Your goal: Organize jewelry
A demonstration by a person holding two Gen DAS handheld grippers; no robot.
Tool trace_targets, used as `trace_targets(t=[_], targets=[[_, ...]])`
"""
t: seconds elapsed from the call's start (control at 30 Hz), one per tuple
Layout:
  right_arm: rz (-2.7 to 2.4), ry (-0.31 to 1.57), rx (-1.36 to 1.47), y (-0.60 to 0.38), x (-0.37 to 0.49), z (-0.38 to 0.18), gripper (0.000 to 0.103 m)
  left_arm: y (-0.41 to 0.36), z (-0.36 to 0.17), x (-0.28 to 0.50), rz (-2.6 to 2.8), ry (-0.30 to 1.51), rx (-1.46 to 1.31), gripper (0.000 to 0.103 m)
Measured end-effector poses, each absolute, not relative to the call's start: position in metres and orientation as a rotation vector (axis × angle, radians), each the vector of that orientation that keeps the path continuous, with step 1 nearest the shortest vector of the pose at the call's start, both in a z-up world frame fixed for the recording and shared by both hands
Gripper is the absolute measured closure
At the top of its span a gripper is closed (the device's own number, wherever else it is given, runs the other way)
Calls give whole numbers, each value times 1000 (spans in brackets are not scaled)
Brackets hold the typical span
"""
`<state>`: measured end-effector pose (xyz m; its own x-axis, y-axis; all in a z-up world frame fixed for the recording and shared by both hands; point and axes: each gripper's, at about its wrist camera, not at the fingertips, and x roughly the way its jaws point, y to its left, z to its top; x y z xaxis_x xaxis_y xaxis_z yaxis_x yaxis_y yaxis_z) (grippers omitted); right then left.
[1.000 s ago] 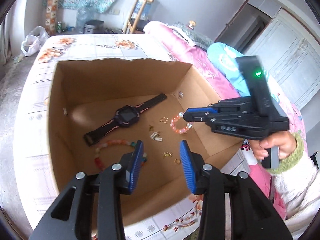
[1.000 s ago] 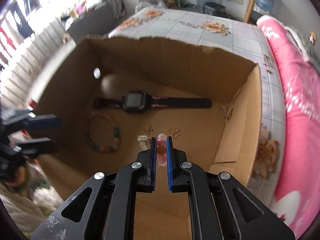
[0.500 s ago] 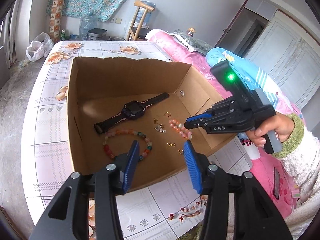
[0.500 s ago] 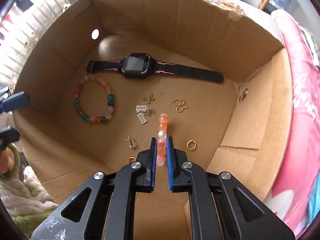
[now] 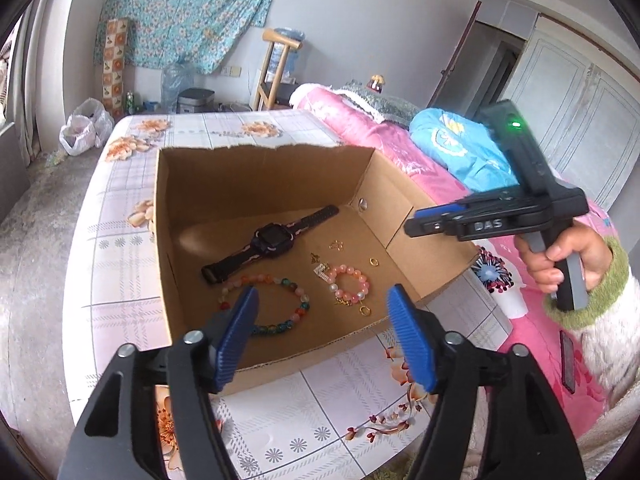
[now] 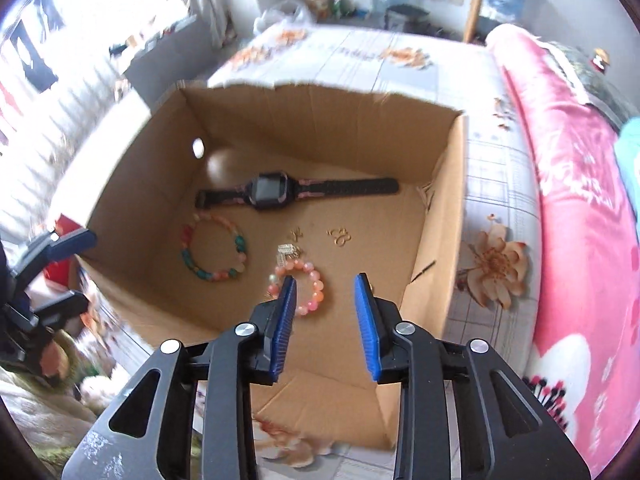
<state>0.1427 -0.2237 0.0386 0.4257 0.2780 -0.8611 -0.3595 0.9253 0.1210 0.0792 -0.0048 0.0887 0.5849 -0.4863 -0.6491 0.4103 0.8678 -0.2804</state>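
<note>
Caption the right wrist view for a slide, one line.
Open right tool above cardboard box holding pink bead bracelet, multicolored bracelet, watch.

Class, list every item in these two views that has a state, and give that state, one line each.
left gripper: open, empty
right gripper: open, empty
cardboard box: open-topped, on the table
pink bead bracelet: lying flat in the box
multicoloured bead bracelet: lying flat in the box
watch: strap unfastened, laid out flat
</note>
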Motion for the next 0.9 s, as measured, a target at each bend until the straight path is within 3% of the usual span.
trace_targets(t=[0.23, 0.4, 0.73, 0.9], targets=[[368, 797, 108, -238, 78, 74, 40, -2, 107, 64, -408, 703, -89, 6], [291, 676, 217, -245, 37, 73, 21, -1, 120, 53, -272, 639, -63, 5], [131, 717, 132, -230, 14, 44, 8, -8, 121, 38, -77, 611, 22, 5], [98, 730, 70, -214, 13, 36, 8, -8, 109, 43, -73, 702, -24, 5]])
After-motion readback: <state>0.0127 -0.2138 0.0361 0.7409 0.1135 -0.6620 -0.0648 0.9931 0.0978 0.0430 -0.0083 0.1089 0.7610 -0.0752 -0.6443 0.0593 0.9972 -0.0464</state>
